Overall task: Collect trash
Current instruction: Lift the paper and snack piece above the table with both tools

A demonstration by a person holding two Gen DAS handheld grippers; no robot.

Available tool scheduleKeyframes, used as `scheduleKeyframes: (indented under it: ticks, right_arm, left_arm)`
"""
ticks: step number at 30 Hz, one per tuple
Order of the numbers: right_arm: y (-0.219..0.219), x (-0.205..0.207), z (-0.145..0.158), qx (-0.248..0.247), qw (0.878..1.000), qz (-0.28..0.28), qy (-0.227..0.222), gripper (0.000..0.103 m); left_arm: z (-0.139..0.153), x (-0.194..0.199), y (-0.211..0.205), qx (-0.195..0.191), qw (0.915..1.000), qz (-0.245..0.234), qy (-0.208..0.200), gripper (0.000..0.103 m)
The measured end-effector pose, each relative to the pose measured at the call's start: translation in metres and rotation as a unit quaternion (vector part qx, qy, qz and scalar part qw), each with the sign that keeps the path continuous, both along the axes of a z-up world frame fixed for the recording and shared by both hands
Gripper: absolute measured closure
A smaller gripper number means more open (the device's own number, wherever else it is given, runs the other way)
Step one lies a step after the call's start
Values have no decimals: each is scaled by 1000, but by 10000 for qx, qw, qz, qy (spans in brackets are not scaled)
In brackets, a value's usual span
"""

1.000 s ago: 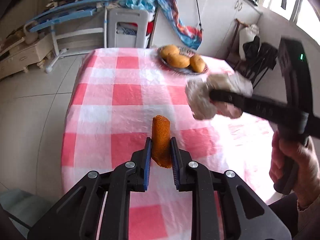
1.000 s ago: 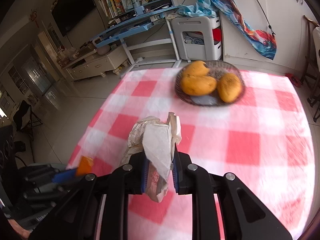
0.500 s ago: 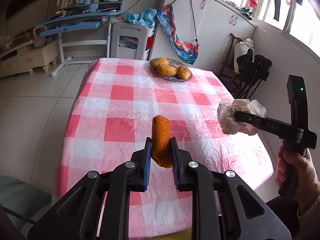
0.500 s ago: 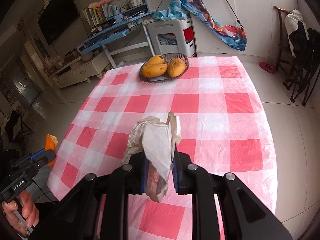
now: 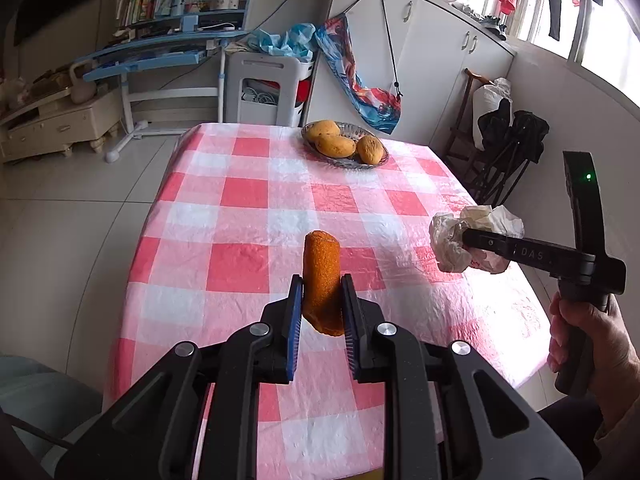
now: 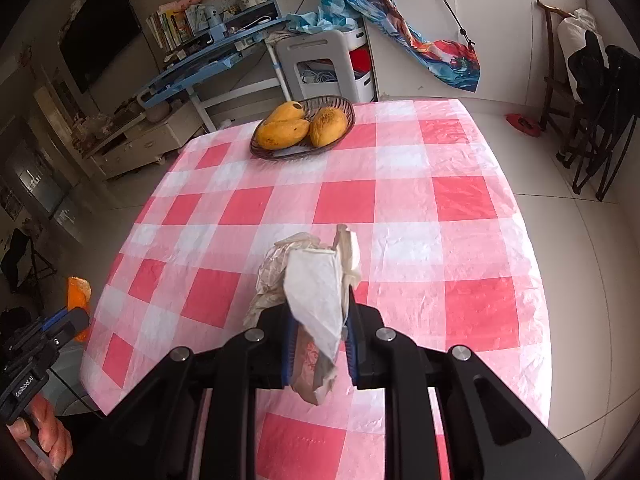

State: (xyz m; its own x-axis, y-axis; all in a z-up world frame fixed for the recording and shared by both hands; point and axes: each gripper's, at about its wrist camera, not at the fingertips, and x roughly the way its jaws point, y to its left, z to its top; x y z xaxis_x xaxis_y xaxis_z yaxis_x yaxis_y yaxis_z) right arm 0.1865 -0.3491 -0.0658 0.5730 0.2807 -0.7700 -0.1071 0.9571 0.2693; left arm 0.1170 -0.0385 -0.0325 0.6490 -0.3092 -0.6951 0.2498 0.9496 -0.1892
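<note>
A table (image 5: 248, 208) under a red-and-white checked cloth (image 6: 404, 208) fills most of both views, standing on a pale tiled floor (image 5: 60, 216). Behind it are white cabinets (image 5: 432, 64), a blue desk (image 5: 160, 50) with books, and a white stool (image 5: 266, 88) draped with blue plastic. A colourful bag (image 5: 360, 84) hangs on a cabinet door.

At the far end of the table sits a wire basket (image 6: 344, 106) holding 3 mangoes (image 6: 282, 133). The rest of the cloth is bare.

The left gripper (image 5: 320, 312) is held above the near end of the table, its 2 blue-padded jaws clenched on an orange peel (image 5: 322, 280). The peel stands upright between the pads, its rounded top above them and its lower end just below. It touches nothing else.

The right gripper (image 6: 318, 340) is also above the table, to the right of the left one and well apart from it. Its jaws grasp a wad of crumpled paper (image 6: 312, 288), white and tan, which bulges out above and below the pads. From the left wrist view the same wad (image 5: 472, 242) shows at the tip of the black fingers, clear of the cloth, near the table's right edge.

A hand (image 5: 588, 340) grips the right gripper's handle; a green light (image 5: 588, 177) glows on its body.
</note>
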Motion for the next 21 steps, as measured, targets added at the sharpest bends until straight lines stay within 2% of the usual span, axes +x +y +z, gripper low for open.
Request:
scheduleKeyframes:
  ticks: [21]
  right_arm:
    - [-1,-4,1,-59,10000,-33,-31,82]
  left_arm:
    - [0,1,9,-110,9998,145,-68,85]
